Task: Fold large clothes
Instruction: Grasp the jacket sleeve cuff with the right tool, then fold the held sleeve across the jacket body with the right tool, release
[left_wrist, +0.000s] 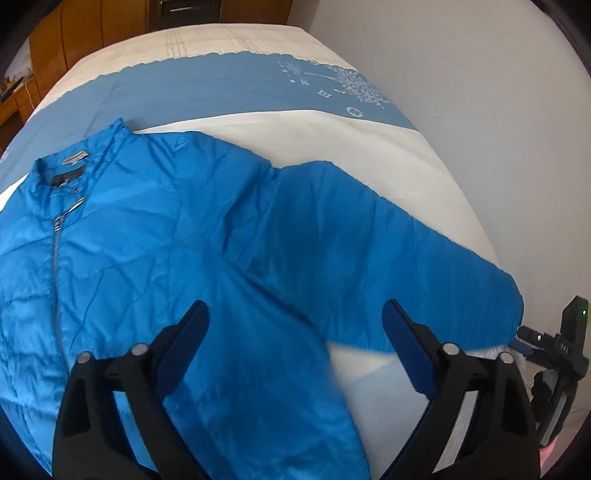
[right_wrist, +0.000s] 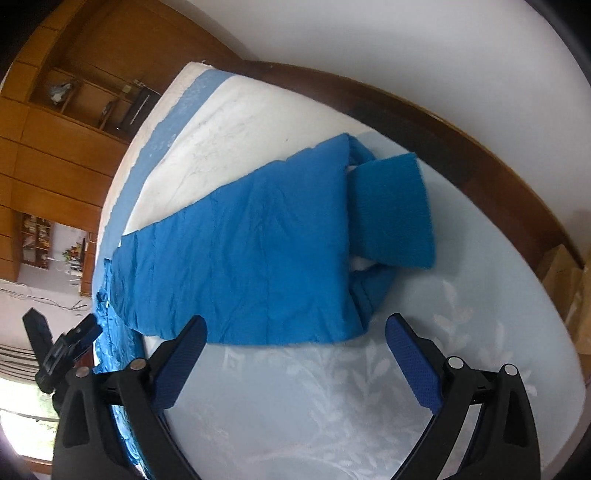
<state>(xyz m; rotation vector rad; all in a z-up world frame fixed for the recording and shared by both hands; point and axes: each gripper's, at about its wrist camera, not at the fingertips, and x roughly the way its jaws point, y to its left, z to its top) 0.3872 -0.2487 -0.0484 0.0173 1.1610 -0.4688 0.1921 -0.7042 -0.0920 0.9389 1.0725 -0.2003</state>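
One jacket (left_wrist: 207, 236) is laid on one bed (left_wrist: 332, 136); left gripper (left_wrist: 295, 321) and right gripper (right_wrist: 295, 336) are held apart, empty.

Blue jacket (left_wrist: 207, 236) covers most of the bed (left_wrist: 332, 140); bare sheet beyond its collar and past its hem gives free passage. Wall (left_wrist: 480, 110) stands close beside its spread sleeve, wooden headboard (right_wrist: 461, 140) behind its folded sleeve.

Bright blue zip-up jacket (left_wrist: 155, 236), front up, spread flat, sleeve outstretched

no legible text; jacket (left_wrist: 155, 236) collar label (left_wrist: 75, 157) too blurred
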